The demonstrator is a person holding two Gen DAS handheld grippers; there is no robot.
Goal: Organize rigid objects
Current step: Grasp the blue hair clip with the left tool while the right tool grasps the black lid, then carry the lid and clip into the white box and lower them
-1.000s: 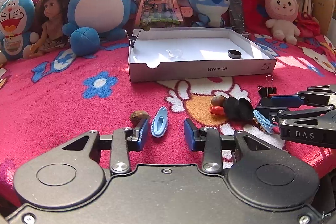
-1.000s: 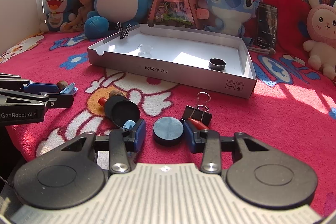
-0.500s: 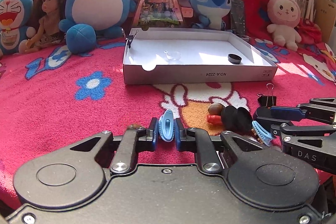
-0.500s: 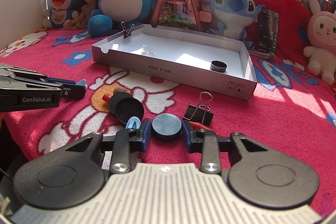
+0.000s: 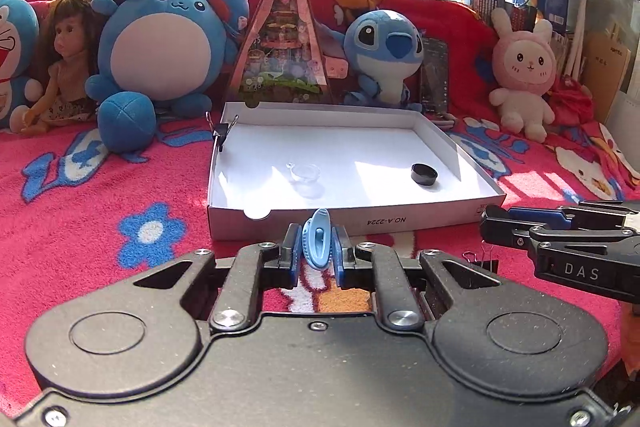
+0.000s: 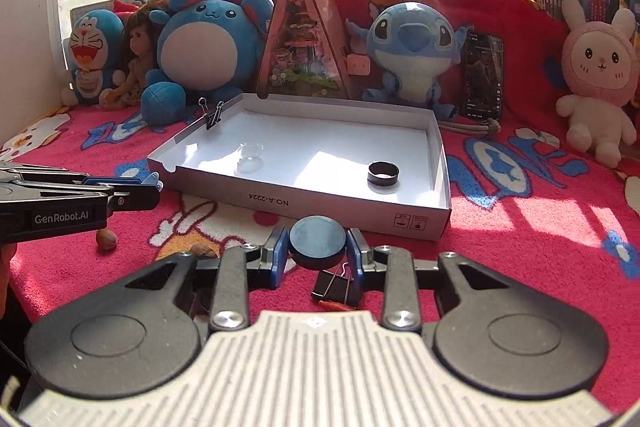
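Above the blanket (image 5: 80, 227), left claw (image 5: 316, 251) clamps blue clip (image 5: 317, 245).

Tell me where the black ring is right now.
The black ring lies inside the white box, toward its right front corner in both wrist views, apart from the clear dish at the left.

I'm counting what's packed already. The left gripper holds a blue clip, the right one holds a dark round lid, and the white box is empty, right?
Not quite: the white box is not empty. The right wrist view shows a black ring and a clear little dish inside. The left gripper does hold the blue clip, the right gripper the dark round lid.
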